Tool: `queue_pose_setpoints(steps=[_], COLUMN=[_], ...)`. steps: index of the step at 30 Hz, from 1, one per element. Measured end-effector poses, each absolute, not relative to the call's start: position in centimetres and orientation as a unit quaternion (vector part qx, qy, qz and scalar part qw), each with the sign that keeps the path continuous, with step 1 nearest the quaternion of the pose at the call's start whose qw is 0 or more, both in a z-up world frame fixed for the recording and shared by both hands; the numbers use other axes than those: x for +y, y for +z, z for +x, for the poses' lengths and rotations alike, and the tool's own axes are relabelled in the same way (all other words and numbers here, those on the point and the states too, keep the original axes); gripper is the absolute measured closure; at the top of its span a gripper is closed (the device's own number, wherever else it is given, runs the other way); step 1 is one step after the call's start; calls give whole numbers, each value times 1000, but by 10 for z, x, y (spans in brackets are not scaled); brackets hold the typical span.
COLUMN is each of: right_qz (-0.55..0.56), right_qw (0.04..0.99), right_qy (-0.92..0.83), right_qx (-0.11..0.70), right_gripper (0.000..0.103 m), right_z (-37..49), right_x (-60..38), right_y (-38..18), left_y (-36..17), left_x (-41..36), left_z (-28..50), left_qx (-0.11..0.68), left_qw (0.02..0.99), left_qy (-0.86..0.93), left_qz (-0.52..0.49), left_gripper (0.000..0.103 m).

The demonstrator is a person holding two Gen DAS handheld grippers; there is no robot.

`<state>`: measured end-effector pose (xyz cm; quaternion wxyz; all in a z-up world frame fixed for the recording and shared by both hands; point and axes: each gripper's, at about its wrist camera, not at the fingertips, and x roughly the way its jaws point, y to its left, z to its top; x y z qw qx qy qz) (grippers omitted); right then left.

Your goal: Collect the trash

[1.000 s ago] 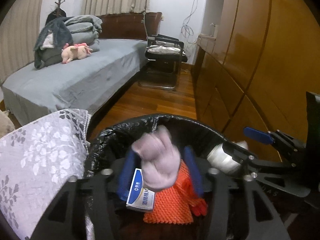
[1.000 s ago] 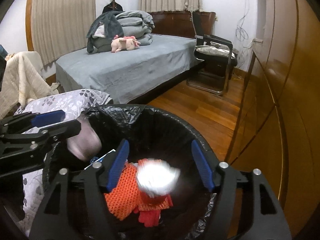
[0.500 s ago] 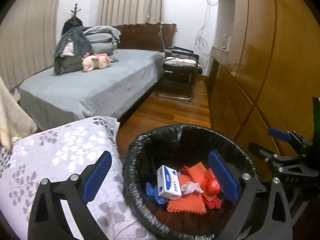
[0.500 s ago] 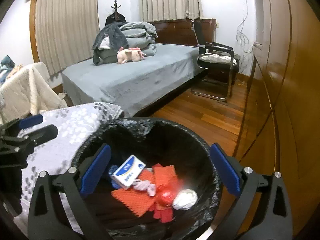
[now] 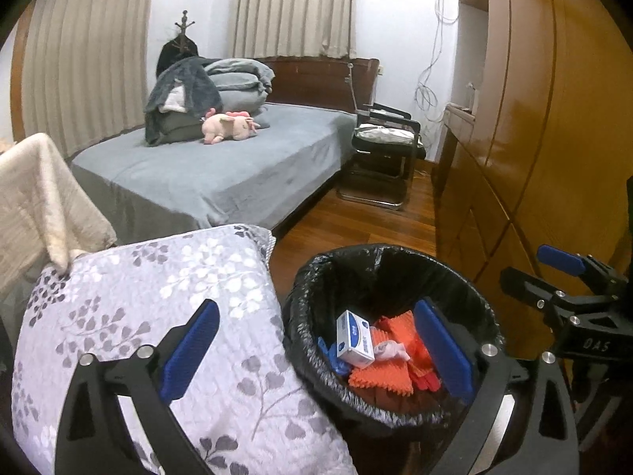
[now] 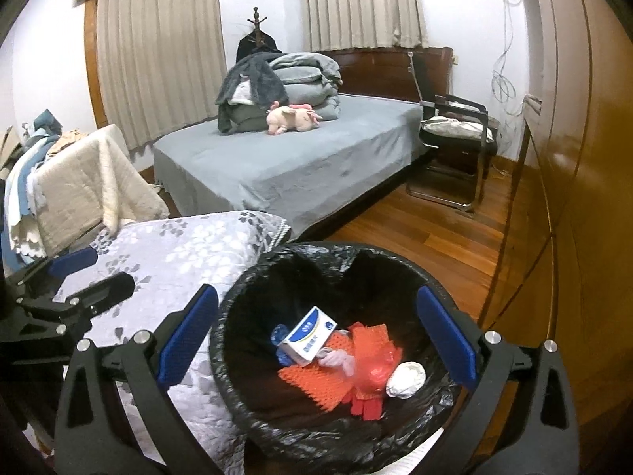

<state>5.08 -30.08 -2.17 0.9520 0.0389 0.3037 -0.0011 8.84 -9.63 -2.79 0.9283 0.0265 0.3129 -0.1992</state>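
Note:
A bin lined with a black bag (image 5: 300,297) (image 6: 229,316) stands on the wood floor. Inside lie a white and blue box (image 5: 355,338) (image 6: 308,335), orange mesh (image 5: 381,378) (image 6: 312,382), a pinkish crumpled wad (image 5: 389,350) (image 6: 336,358), red plastic (image 6: 376,370) and a white crumpled ball (image 6: 405,380). My left gripper (image 5: 316,352) is open and empty, above the bin's left rim. My right gripper (image 6: 316,340) is open and empty, above the bin. Each gripper shows at the edge of the other's view.
A floral grey cushion (image 5: 158,316) (image 6: 178,245) lies just left of the bin. A bed (image 5: 221,170) with blankets and a pink plush toy (image 5: 229,126) is behind. A black chair (image 5: 385,146) and a wooden wardrobe (image 5: 534,138) stand on the right.
Both grippers opened and dropped their trash into the bin: the pinkish wad from the left, the white ball from the right. Both then rose and pulled back from the bin.

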Motion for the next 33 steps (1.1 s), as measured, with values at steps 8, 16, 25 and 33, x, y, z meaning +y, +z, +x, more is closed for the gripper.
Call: queue_pose_setpoints(steps=[8,16,25,33], right_qz=[27,14,8,2], right_qw=[954,957,959,960], right_qy=[16,32,37,40], right_qx=[298,287,281,277], right_gripper=[5,5,5,5], right_z=[36,23,17,16], right_x=[-283,-266,-259,-253], right_y=[-6,7,12,16], left_y=[-14,0,7,13], left_x=[-81,-72,-67,-63], left_z=[63,45,34,29], left_qx=[303,285,274,266], left_qw=[936,944,948,951], left_qy=[-180,-165,-158,-155], left_qz=[22,25,21,17], left_gripper=[6,6,6,6])
